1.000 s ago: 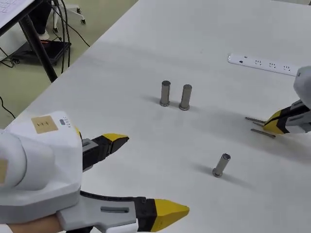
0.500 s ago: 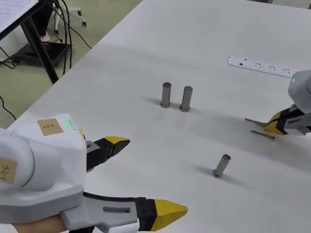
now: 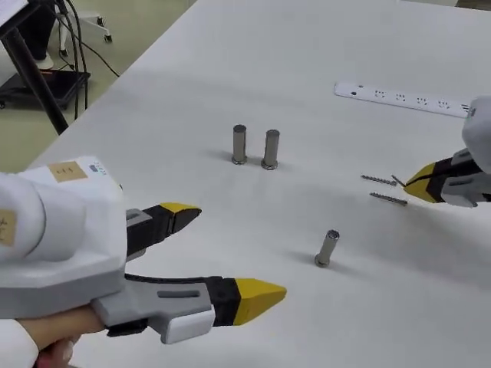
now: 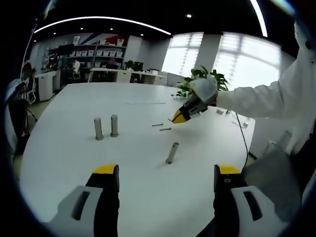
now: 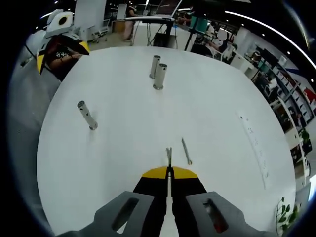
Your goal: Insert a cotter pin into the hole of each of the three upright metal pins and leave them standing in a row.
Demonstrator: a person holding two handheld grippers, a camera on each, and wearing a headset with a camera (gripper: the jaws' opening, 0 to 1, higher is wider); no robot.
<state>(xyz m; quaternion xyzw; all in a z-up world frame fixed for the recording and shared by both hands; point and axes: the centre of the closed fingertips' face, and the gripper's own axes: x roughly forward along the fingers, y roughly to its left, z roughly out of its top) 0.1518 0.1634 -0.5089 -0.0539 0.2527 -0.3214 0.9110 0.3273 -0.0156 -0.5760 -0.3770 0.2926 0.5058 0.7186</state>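
Note:
Two upright metal pins (image 3: pixel 239 144) (image 3: pixel 271 149) stand side by side at the table's middle. A third metal pin (image 3: pixel 327 248) stands apart, nearer me. My right gripper (image 3: pixel 412 186) is shut on a thin cotter pin (image 5: pixel 169 154) that pokes out past its yellow tips. Two more cotter pins (image 3: pixel 378 179) (image 3: pixel 387 198) lie flat just in front of it. My left gripper (image 3: pixel 230 251) hovers open and holds nothing at the near left, well short of the metal pins; its open jaws frame the third pin (image 4: pixel 171 152).
A white power strip (image 3: pixel 399 98) lies at the far right of the white table (image 3: pixel 192 84). The table's left edge drops to a floor with cables and a desk leg (image 3: pixel 34 84). A person's white sleeve (image 4: pixel 266 94) reaches in behind the right gripper.
The head camera has shifted, sliding everything left. My right gripper's tip has drawn slightly back from the two loose cotter pins, with a short pin at its tip. The left gripper stays open.

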